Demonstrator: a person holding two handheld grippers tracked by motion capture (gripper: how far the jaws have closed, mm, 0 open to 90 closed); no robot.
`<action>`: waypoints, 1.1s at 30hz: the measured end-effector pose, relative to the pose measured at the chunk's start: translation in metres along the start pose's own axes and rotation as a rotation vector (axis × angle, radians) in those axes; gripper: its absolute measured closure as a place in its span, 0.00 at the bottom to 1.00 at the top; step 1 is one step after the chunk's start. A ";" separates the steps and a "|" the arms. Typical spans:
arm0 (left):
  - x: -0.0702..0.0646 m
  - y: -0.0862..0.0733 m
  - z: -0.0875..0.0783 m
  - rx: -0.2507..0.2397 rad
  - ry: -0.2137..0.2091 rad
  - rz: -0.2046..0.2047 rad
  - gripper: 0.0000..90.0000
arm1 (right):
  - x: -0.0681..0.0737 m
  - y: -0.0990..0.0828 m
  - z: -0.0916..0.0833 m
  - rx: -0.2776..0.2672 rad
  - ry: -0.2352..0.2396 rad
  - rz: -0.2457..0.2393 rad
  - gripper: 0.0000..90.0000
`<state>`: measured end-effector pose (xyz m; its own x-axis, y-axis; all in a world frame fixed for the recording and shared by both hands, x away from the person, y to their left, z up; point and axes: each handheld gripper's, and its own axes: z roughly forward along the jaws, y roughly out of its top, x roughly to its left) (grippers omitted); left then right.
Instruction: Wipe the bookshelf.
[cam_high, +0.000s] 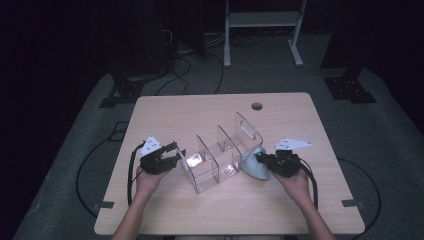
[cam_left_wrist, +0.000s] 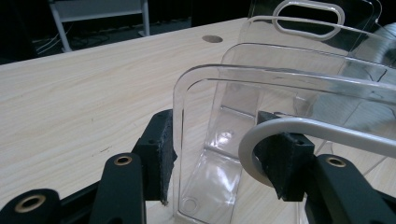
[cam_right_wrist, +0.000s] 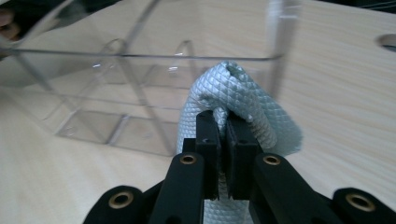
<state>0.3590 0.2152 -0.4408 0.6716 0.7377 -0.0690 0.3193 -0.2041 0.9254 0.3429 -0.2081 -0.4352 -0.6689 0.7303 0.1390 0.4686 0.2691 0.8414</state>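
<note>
On the worktop, my left hand-held gripper clamps the organizer wall; right hand-held gripper pinches a cloth tight beside it.

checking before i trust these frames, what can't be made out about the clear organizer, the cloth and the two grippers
- Cloth: its lower part is hidden behind the right gripper in the right gripper view; in the high view it is too small to show folds.
- Clear organizer: its right side is cut off by the frame edge in the left gripper view.
- Left gripper: in the high view, too small and dark to show its jaws on the organizer's end wall.
</note>
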 end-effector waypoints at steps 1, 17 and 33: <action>0.000 0.000 0.000 -0.002 -0.001 -0.004 0.53 | -0.006 0.001 -0.001 -0.007 -0.017 0.011 0.95; -0.001 0.001 0.000 0.005 0.003 0.003 0.53 | 0.000 0.010 0.002 -0.020 -0.013 -0.008 0.95; -0.003 0.002 0.001 0.011 0.036 -0.011 0.46 | 0.019 0.006 0.007 -0.007 0.032 -0.029 0.95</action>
<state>0.3581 0.2124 -0.4392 0.6437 0.7624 -0.0659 0.3342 -0.2026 0.9205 0.3372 -0.1884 -0.4317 -0.7001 0.7019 0.1310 0.4451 0.2855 0.8488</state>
